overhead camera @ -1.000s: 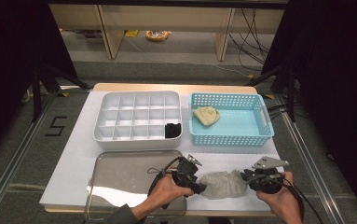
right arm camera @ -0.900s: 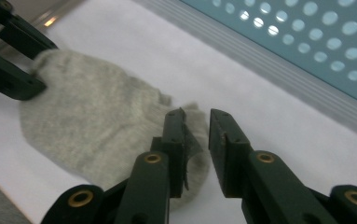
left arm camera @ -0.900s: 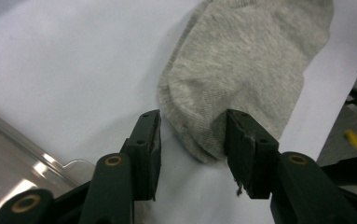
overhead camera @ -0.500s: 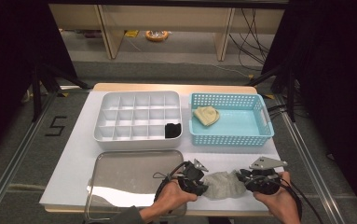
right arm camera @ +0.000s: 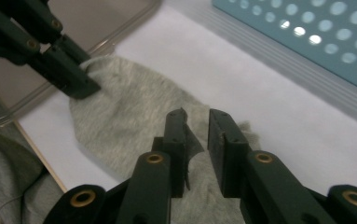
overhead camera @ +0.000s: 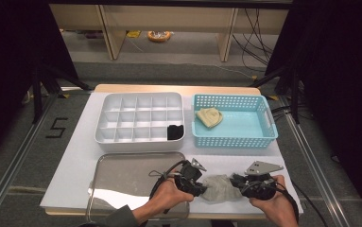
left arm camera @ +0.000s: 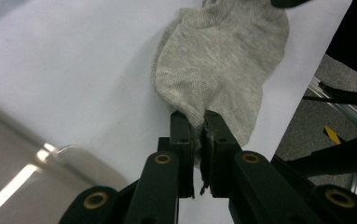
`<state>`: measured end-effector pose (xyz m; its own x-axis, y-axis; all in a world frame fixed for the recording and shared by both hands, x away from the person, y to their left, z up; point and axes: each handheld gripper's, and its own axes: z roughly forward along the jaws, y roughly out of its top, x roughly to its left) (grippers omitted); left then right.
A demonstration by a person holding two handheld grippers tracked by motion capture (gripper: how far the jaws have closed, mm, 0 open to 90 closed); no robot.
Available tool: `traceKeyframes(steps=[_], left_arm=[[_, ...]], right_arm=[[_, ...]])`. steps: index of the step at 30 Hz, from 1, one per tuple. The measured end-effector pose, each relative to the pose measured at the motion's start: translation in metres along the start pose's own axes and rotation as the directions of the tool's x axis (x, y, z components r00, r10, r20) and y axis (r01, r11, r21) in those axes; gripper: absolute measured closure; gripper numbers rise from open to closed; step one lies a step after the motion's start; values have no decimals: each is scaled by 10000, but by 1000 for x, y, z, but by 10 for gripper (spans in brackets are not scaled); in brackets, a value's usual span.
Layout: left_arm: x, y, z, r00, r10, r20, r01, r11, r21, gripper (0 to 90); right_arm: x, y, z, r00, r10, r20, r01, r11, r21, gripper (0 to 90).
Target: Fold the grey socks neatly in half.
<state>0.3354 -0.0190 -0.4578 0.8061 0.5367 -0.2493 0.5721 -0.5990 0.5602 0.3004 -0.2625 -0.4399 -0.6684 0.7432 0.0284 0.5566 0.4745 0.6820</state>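
Observation:
A grey sock (overhead camera: 221, 187) lies flat on the white table near its front edge, between my two grippers. My left gripper (overhead camera: 201, 187) is shut on the sock's left edge. In the left gripper view the jaws (left arm camera: 198, 116) pinch a fold of the sock (left arm camera: 223, 56). My right gripper (overhead camera: 237, 182) hovers over the sock's right end. In the right gripper view its jaws (right arm camera: 197, 114) stand narrowly apart above the sock (right arm camera: 129, 107), with the left gripper (right arm camera: 73, 77) clamped on the far edge.
A shiny metal tray (overhead camera: 122, 175) lies left of the sock. Behind it stands a white divided box (overhead camera: 141, 96) with a black item (overhead camera: 175, 131) in one compartment. A blue basket (overhead camera: 235, 138) at the back right holds a yellowish cloth (overhead camera: 209, 117).
My right gripper has shifted a little to the left, closer to the left gripper. The sock between them looks shorter and more bunched.

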Motion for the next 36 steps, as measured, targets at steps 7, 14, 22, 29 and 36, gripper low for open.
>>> traceKeyframes(steps=[7, 14, 22, 29, 36], left_arm=[[1, -5, -17, 9999, 146, -65, -145, 9998, 128, 831], [5, -6, -24, 9999, 153, 12, -153, 9997, 180, 829], [5, -7, -23, 9998, -78, 178, 75, 9999, 130, 828], [0, -2, -24, 9997, 101, 218, -103, 9999, 65, 826], [-4, 4, -23, 9995, 123, 308, -116, 9997, -215, 826]], right_arm=[[15, 4, 17, 9984, -125, -559, 124, 9999, -29, 814], [29, 9, 42, 9926, -92, -1208, 96, 9999, 28, 815], [34, 5, 53, 9921, -108, -1251, 190, 9977, 644, 812], [32, 3, 59, 9897, 52, -1428, 34, 9982, 602, 814], [31, 4, 58, 9884, 191, -1504, -81, 9973, 732, 814]])
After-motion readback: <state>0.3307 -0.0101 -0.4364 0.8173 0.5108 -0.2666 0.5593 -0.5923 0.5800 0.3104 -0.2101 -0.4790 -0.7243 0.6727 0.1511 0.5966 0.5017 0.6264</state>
